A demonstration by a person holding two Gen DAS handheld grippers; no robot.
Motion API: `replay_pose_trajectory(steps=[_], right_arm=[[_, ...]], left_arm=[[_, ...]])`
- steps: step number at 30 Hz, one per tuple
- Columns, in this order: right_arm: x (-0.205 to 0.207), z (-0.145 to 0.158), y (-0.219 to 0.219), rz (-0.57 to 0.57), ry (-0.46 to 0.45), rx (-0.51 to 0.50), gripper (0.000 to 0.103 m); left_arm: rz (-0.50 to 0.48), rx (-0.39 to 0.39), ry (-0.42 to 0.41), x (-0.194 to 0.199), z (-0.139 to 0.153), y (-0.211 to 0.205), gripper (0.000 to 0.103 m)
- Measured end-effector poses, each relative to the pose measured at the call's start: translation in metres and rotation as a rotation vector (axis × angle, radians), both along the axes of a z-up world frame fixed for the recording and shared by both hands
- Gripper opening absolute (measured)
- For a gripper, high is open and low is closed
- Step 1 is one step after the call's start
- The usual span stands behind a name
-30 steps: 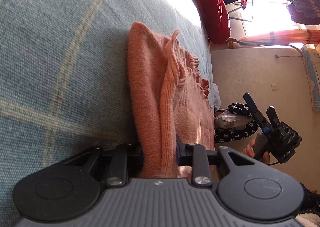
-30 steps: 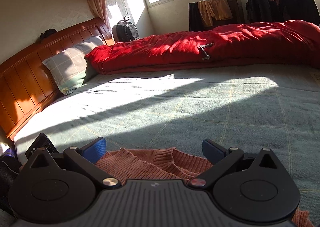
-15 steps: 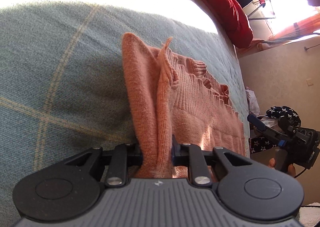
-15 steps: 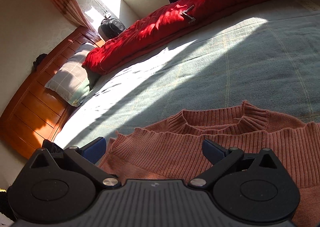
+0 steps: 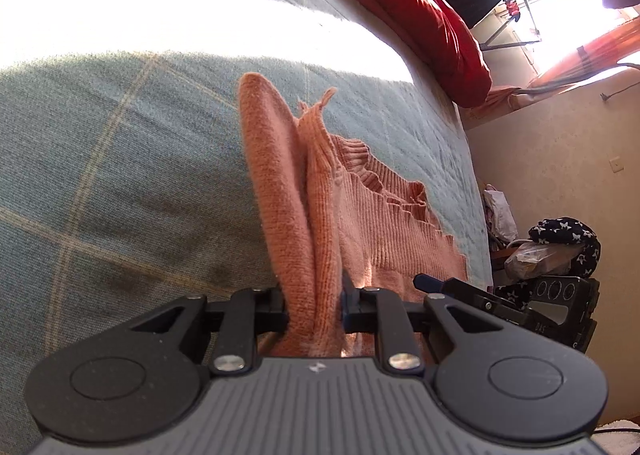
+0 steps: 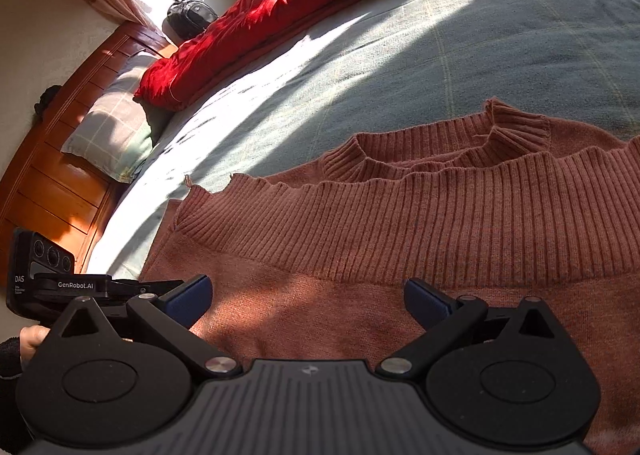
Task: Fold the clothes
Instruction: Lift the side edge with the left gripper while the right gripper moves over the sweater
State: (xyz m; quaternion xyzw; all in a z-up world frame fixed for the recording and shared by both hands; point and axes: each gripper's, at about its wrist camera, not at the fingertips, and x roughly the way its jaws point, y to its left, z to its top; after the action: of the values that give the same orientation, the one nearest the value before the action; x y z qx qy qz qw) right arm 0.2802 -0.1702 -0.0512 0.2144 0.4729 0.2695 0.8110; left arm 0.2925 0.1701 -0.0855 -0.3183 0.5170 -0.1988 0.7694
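Left gripper [image 5: 314,305] pinching a bunched fold of the pink sweater [image 6: 420,223], right gripper [image 6: 308,295] hanging wide open over its ribbed hem, sweater lying near the bed [image 6: 500,39] edge, bare blanket stretching beyond.

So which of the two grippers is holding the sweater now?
The left gripper: its jaws are closed on a bunched fold of the sweater. The right gripper stands wide open above the knit.
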Motion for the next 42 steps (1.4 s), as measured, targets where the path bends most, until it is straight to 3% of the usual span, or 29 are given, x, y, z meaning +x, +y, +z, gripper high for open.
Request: replay_pose_trajectory(steps=[5, 13, 19, 29, 35, 42], right_arm=[[0.015, -0.013, 0.007, -0.004, -0.013, -0.051, 0.103], [0.056, -0.021, 0.002, -0.036, 0.011, -0.025, 0.103], [0.072, -0.02, -0.011, -0.063, 0.043, 0.054, 0.103], [0.074, -0.018, -0.003, -0.054, 0.041, 0.004, 0.103], [0.031, 0.006, -0.011, -0.079, 0.012, 0.019, 0.103], [-0.047, 0.001, 0.001, -0.138, -0.057, -0.035, 0.103]], left_arm=[[0.016, 0.009, 0.011, 0.003, 0.005, -0.009, 0.019], [0.046, 0.041, 0.036, 0.008, 0.015, -0.021, 0.019], [0.043, 0.081, 0.045, 0.011, 0.022, -0.032, 0.019], [0.0, 0.095, -0.013, 0.008, 0.025, -0.036, 0.019], [-0.063, 0.097, -0.082, 0.004, 0.029, -0.035, 0.019], [-0.112, 0.077, -0.178, -0.006, 0.027, -0.03, 0.019]])
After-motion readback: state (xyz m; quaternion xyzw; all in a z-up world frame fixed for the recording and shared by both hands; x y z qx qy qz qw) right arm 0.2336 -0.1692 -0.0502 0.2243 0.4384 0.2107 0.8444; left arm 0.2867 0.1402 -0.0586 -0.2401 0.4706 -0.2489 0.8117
